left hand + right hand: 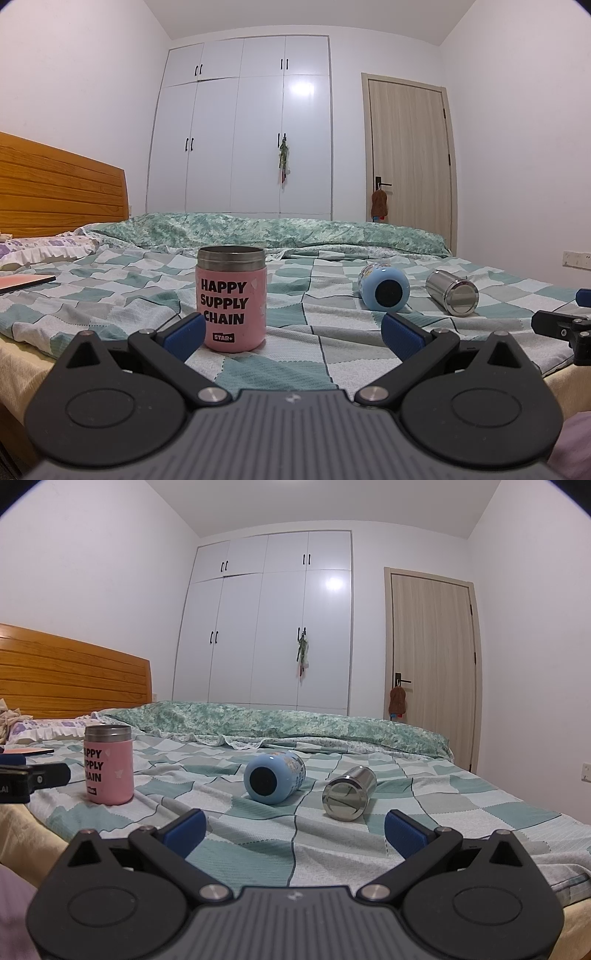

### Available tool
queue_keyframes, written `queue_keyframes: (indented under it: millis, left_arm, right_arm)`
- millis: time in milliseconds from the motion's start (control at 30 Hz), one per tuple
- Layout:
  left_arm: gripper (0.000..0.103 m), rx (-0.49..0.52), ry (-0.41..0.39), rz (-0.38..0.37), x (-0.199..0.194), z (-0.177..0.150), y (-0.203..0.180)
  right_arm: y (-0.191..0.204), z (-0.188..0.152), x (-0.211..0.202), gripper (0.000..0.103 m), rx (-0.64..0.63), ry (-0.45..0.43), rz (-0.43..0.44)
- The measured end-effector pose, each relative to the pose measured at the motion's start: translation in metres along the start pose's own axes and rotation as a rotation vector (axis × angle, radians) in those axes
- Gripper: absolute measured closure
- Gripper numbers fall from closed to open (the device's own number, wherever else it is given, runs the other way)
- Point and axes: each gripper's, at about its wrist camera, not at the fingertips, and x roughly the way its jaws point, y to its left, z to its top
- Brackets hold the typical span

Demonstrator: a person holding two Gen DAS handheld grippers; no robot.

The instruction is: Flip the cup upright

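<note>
Checkered bed point(332, 354), pink cup point(232, 299) upright, blue cup point(275, 777) lying

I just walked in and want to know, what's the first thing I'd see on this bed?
Your eye lands on the pink cup with big black words, standing upright on the checked blanket, just past the left gripper. To its right, a blue cup and a shiny steel cup lie tipped on their sides, bottoms toward us, ahead of the right gripper. Both grippers are open and hold nothing.
</note>
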Motion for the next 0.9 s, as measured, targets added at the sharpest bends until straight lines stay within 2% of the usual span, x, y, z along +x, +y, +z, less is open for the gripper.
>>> queue_keyframes:
  millis: [200,333,600,700,800,900]
  left_arm:
    - [0.0,0.04,0.036,-0.001,0.014,0.007,-0.006]
    - [0.0,0.084,0.064,-0.018,0.03,0.022,-0.026]
    - [0.0,0.128,0.141,-0.124,0.093,0.063,-0.062]
    - [0.0,0.148,0.208,-0.155,0.131,0.077,-0.079]
    - [0.0,0.135,0.317,-0.203,0.177,0.085,-0.094]
    - [0.0,0.118,0.403,-0.218,0.219,0.092,-0.104]
  right_arm:
    - [-0.006,0.005,0.012,0.0,0.019,0.02,0.047]
    - [-0.017,0.021,0.031,0.0,0.016,0.027,0.085]
    - [-0.057,0.055,0.087,0.0,-0.02,0.053,0.116]
    - [-0.074,0.065,0.113,0.0,-0.023,0.079,0.12]
    - [-0.094,0.07,0.142,0.0,0.003,0.128,0.119]
    - [-0.112,0.072,0.166,0.0,0.02,0.163,0.11]
